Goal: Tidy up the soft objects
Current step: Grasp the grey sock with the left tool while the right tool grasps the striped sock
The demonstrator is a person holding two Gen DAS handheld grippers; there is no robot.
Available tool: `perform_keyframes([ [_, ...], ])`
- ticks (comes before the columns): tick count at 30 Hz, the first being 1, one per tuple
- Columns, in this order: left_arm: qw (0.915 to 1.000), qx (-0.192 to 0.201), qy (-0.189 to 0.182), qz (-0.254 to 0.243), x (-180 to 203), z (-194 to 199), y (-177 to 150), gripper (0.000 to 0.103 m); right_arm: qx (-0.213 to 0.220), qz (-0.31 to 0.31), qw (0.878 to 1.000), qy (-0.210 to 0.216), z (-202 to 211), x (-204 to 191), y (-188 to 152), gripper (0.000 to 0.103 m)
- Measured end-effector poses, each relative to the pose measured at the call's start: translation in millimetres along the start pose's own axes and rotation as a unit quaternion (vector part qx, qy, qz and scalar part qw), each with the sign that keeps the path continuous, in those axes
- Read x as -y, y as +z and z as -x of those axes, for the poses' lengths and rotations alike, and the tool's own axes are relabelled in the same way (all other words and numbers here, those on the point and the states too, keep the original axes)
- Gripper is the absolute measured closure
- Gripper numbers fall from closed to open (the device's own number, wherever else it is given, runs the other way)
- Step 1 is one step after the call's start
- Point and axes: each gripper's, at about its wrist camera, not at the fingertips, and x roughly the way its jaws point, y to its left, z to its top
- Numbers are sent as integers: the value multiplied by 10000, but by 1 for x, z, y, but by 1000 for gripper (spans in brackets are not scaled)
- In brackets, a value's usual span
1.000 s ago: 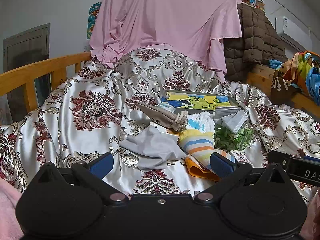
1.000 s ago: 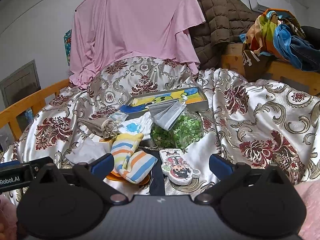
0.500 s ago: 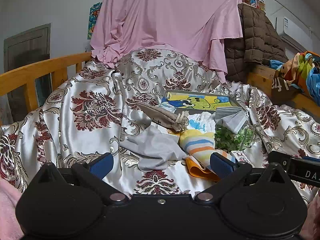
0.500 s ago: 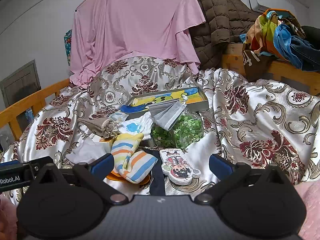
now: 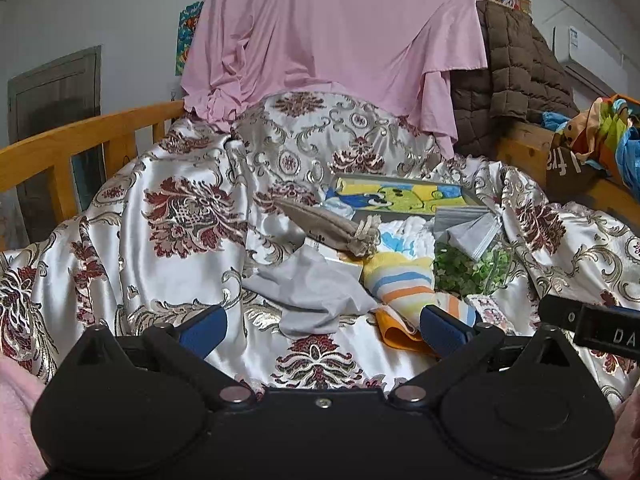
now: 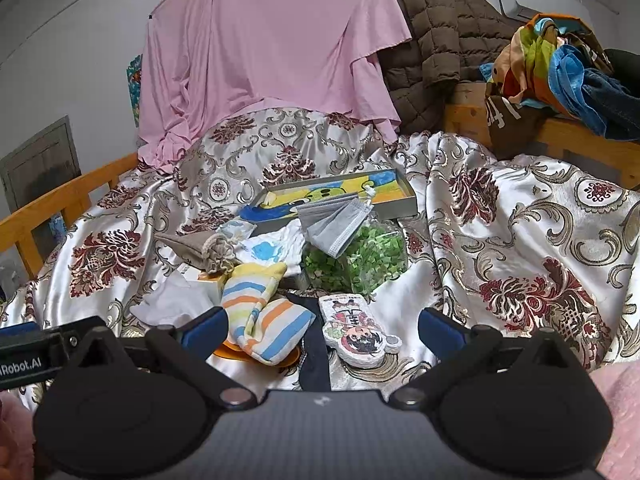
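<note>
Both my left claw (image 5: 323,326) and right claw (image 6: 323,328) gape empty short of the mid-frame soft pile; grabbing the striped knit sock (image 6: 260,312) could drag the overlapping grey cloth (image 5: 316,292) on slippery satin bedspread (image 6: 520,240).

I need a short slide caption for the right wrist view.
Open right gripper facing striped socks, a grey mask and a tray on a floral bedspread.

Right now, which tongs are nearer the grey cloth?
Left. The left tongs hang open just short of the grey cloth. The right tongs, also open, face the striped sock, with the cloth off to their left.
</note>
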Motion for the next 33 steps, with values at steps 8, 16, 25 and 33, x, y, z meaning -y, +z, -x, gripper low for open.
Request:
perform_keyframes([
  [8, 9996, -270, 10, 122, -14, -27, 21, 1, -109, 288, 9985, 456, -34, 0, 19, 0],
  [16, 9943, -936, -443, -264, -29, -96, 55, 1, -376, 1322, 9834, 1189, -90, -22, 30, 0],
  [25, 9816, -1572, -904, -594, -30, -168, 56, 1, -608, 1800, 9680, 1641, -145, -38, 31, 0],
  [33, 9762, -1913, -998, -209, -40, -204, 49, 5, -674, 2219, 9617, 1461, -169, -50, 21, 3],
])
